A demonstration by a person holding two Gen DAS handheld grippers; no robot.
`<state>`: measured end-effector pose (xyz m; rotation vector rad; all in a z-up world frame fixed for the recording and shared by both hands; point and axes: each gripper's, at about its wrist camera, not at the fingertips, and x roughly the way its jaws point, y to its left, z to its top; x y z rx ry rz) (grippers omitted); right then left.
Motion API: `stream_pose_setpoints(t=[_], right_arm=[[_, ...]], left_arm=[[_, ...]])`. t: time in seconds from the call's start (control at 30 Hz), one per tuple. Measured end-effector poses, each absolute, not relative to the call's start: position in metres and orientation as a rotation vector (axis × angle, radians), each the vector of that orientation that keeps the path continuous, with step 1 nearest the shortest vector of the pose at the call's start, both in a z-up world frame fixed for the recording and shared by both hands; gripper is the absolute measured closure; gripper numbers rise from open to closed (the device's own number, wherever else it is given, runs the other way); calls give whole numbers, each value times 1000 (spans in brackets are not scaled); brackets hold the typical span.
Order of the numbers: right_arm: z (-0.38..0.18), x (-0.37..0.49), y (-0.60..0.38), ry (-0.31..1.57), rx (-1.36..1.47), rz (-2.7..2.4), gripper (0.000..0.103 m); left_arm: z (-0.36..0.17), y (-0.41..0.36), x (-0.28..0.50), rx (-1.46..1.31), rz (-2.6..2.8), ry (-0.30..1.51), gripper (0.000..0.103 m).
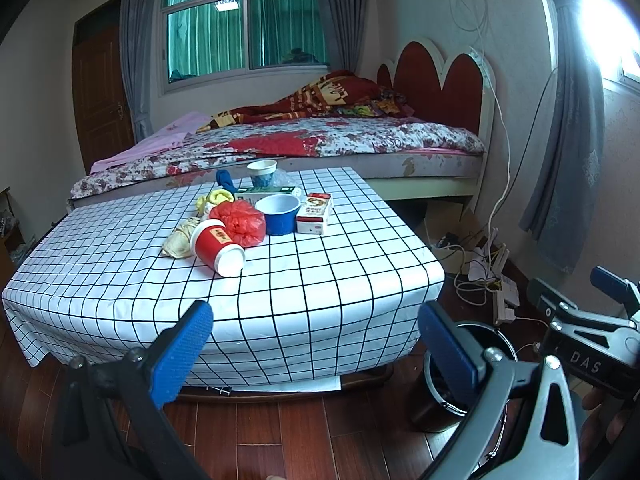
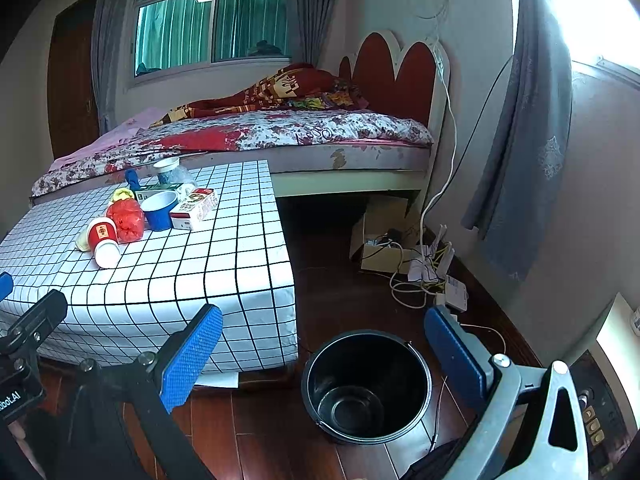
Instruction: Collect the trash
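Both the left gripper (image 1: 316, 344) and right gripper (image 2: 324, 352) are held with jaws apart, empty. Trash (image 1: 244, 222) is piled on the checkered desk (image 1: 320, 280); the black bucket (image 2: 366, 386) is seen on the floor beside it.

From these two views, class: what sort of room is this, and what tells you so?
Most likely a home bedroom: a made bed with a red scalloped headboard, a curtained window, and a low table with a checked cloth beside it.

black-grid white tablecloth (image 1: 280, 280), red cup (image 1: 216, 246), black bucket (image 2: 366, 384)
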<state>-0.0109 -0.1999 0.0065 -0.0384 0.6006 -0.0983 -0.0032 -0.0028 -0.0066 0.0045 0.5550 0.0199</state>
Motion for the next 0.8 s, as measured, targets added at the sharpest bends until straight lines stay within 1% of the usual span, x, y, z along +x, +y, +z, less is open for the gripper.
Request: stream_pose_setpoints(t=[0.57, 0.8], right_arm=[[1, -9, -202, 614, -39, -91, 1], [-4, 13, -202, 607, -49, -35, 1]], left_arm=[[-14, 1, -5, 5, 34, 563, 0], [-25, 16, 20, -3, 60, 612, 0]])
